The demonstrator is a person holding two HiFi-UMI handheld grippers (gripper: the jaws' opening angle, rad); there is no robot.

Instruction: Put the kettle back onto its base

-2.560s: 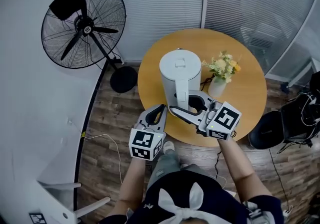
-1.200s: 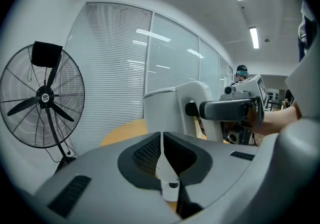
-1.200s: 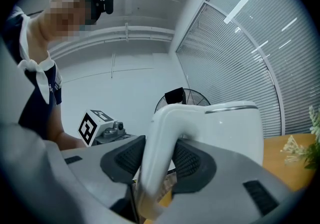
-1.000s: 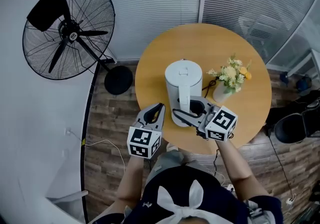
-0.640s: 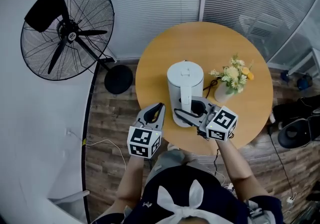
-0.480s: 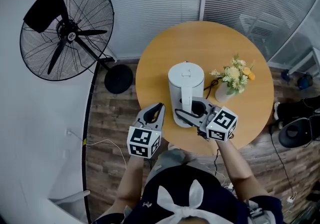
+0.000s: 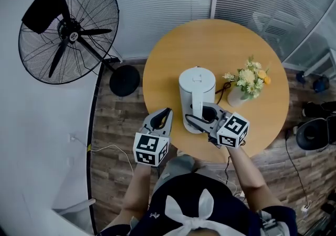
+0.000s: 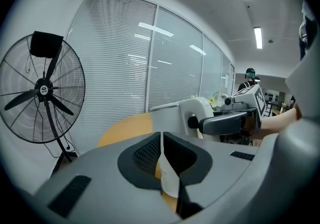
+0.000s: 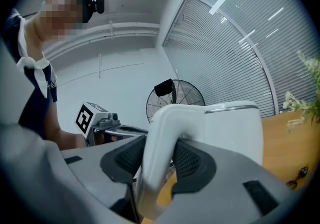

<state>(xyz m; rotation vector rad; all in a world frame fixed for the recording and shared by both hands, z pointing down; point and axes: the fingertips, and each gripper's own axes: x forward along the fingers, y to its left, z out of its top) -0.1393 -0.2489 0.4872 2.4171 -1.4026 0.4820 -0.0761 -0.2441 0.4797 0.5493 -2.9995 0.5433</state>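
Note:
A white kettle (image 7: 197, 89) stands upright over the near part of the round wooden table (image 7: 173, 56). My right gripper (image 7: 202, 115) is shut on its curved handle (image 9: 161, 148), one dark pad on each side. The kettle's body (image 9: 235, 129) fills the middle of the right gripper view. No base shows in any view, and I cannot tell whether the kettle's bottom rests on anything. My left gripper (image 7: 166, 114) hovers shut and empty at the table's near left edge. In the left gripper view the closed jaws (image 8: 161, 140) point past the kettle (image 8: 195, 114).
A small vase of flowers (image 7: 247, 80) stands just right of the kettle, with a black cord (image 7: 224, 88) between them. A tall standing fan (image 7: 65, 30) is on the floor to the left. Blinds and glass walls run behind the table.
The kettle and the right gripper holding it have sunk a little toward the table. The left gripper has stayed where it was.

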